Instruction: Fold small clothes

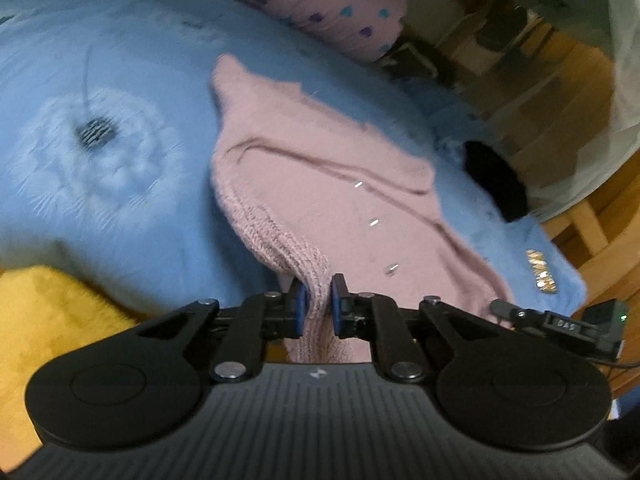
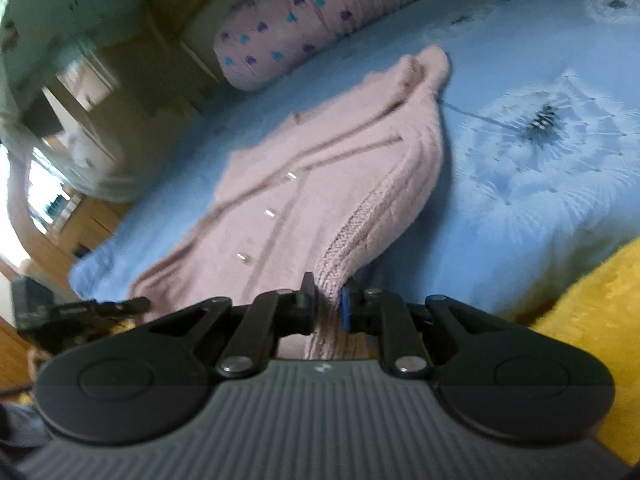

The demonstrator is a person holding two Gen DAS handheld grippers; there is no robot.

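Observation:
A small pink knitted cardigan (image 1: 320, 184) with shiny buttons lies on a blue bedspread (image 1: 120, 60); it also shows in the right wrist view (image 2: 320, 168). My left gripper (image 1: 319, 300) is shut on the cardigan's ribbed near edge, which is lifted and stretched between its blue pads. My right gripper (image 2: 329, 300) is shut on a ribbed near edge of the same cardigan, also lifted. The far part of the cardigan rests flat on the bed.
A pink pillow with heart prints (image 1: 320, 4) lies at the head of the bed (image 2: 312, 16). A yellow fluffy cloth (image 1: 48, 320) lies near me (image 2: 592, 312). A black object (image 1: 496, 180) sits at the bed's edge. Wooden floor and furniture lie beyond.

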